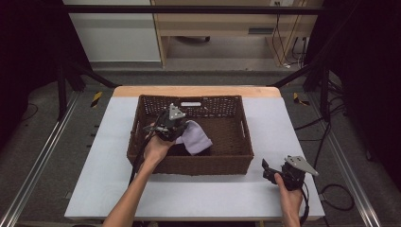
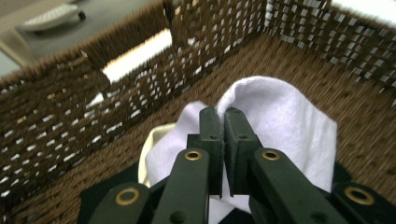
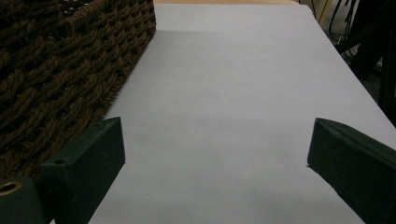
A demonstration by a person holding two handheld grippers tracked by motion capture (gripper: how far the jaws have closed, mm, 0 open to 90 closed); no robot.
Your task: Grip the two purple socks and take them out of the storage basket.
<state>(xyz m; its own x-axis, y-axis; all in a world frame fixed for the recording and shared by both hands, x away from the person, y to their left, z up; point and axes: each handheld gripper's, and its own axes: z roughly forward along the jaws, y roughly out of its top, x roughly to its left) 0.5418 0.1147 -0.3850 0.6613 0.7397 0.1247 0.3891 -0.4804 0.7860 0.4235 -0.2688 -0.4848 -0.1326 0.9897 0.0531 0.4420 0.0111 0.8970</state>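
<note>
— High view first: where are the left tongs (image 1: 182, 124)?

— Inside the dark brown woven wicker basket (image 1: 236, 158), which sits on the pale grey table (image 1: 198, 194). The left hand (image 1: 156, 149) reaches over the near wall, and the tongs meet the pale lilac folded cloth (image 1: 196, 138) lying left of centre on the basket floor.

— Are they gripping it?

— Yes. In the left gripper view the left tongs (image 2: 223, 122) are pressed together with a raised fold of the pale lilac cloth (image 2: 289, 121) pinched between the jaws. The tips are sunk in the fabric, so how much is caught is hidden.

— Anything under the cloth?

— A cream-coloured edge (image 2: 152, 140) peeks out at one side, and a black item (image 2: 100, 198) lies beneath, cut off by the picture's bottom edge. What either is cannot be told.

— And the right side?

— The right tongs (image 1: 268, 171) are in the right hand (image 1: 289, 196) near the table's front right corner, just beside the basket's outer wall. In the right gripper view the right tongs (image 3: 215, 154) are spread wide over bare table, nothing between the jaws, with the basket's weave (image 3: 60, 70) blurred and cropped at the left.
</note>
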